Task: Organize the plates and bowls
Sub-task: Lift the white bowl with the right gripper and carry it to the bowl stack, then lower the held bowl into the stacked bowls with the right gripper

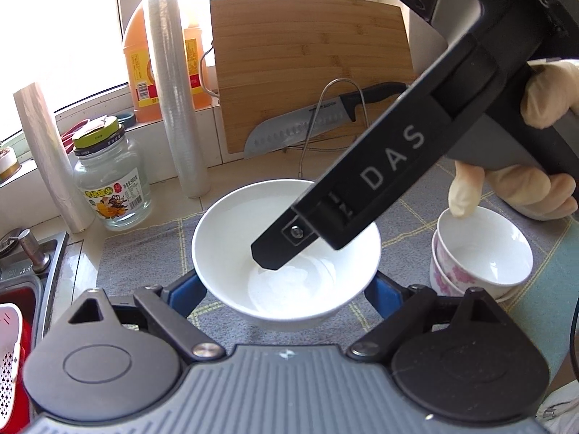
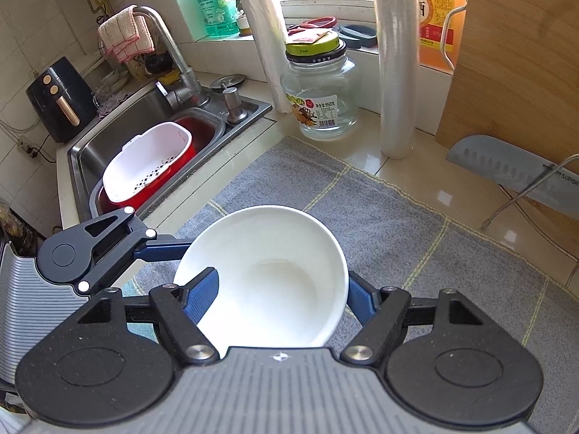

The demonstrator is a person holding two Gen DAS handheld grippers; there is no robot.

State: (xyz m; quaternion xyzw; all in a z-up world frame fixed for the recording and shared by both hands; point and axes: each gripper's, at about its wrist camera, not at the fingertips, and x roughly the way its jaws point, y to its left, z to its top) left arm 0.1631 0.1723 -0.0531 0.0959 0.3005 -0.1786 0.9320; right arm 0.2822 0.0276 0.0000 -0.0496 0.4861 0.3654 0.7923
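Right wrist view: both hand-held grippers (image 2: 282, 291) are clamping plain white ceramic bowl (image 2: 267, 275) w/ rim grips; glazed, slippery, fragile.

Knife (image 2: 514, 170) handle beyond frame edge

A plain white bowl (image 1: 286, 249) sat upright and empty, glossy inside with a flat round bottom, above a grey checked mat (image 1: 144, 253). Two blue pads flanked its outer wall on either side, and a black finger reached down over its rim into the hollow; in the right wrist view, one blue pad lay inside the rim and one outside. Well to one side stood two small cups (image 1: 481, 256), nested one in the other, white with pink flowers outside, upright and empty on the mat.
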